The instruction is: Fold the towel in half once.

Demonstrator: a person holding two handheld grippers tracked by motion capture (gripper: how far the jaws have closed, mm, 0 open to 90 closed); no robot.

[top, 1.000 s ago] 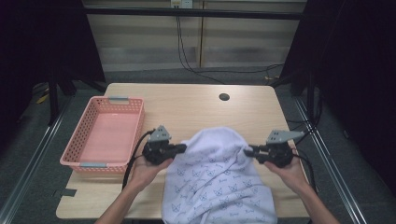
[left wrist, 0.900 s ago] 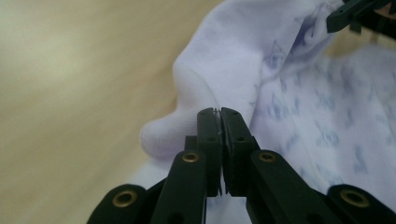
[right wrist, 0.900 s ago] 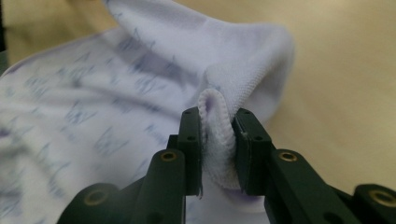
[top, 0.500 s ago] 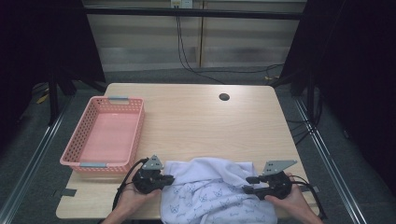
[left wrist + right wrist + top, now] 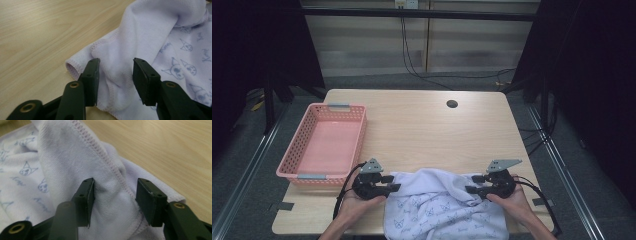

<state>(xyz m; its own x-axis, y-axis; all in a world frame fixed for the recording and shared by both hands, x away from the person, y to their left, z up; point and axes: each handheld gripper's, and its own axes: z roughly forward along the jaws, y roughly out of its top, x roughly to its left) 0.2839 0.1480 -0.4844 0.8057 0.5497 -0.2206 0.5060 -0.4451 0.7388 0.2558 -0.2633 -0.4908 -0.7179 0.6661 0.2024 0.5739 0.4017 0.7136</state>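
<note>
A pale lavender towel (image 5: 439, 207) with small blue cat prints lies crumpled at the table's near edge and hangs partly over it. My left gripper (image 5: 390, 183) rests at the towel's left corner. In the left gripper view its jaws (image 5: 116, 65) stand apart around a hemmed fold of the towel (image 5: 117, 50), and they have just been opening. My right gripper (image 5: 475, 183) is at the towel's right corner. Its jaws (image 5: 115, 182) have also just been opening, with a stitched edge of the towel (image 5: 110, 165) loose between them.
An empty pink basket (image 5: 297, 150) stands at the table's left side, just behind my left hand. A round cable hole (image 5: 452, 104) sits near the far edge. Bare wooden tabletop (image 5: 427, 135) stretches beyond the towel. Cables trail from both grippers.
Both hands have come down and back toward the near edge. The towel, held up and spread a second ago, now lies bunched on the table. Both pairs of jaws have opened.
</note>
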